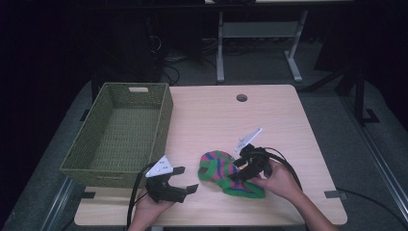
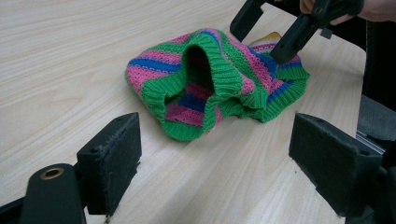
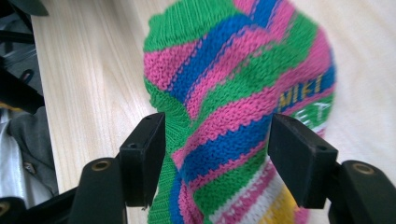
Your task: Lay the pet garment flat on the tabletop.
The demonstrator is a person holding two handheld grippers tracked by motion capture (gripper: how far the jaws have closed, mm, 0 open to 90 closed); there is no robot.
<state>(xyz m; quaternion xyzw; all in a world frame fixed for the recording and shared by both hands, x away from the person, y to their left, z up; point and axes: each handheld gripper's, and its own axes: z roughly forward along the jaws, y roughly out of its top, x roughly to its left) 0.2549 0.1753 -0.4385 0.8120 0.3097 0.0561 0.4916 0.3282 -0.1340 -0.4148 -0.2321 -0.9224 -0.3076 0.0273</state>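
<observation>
Straddling the striped knit hat (image 3: 233, 93), the right hand-held gripper (image 1: 244, 166) stands open, gripping nothing; closing shallowly could pinch one layer, letting it slip.

The striped hat (image 2: 219, 79) is coarse ribbed knit wool, matt. The worktop (image 1: 269, 120) is smooth pale wood laminate, the basket (image 1: 120, 132) rough woven fibre. The fingers (image 2: 114, 161) carry matt black foam-like pads.

Knitted striped garment (image 1: 226, 172) in green, pink and blue, with yellow lettering near one end. Crumpled on the worktop (image 1: 211, 115) toward its near edge, ribbed green opening gaping sideways.
</observation>
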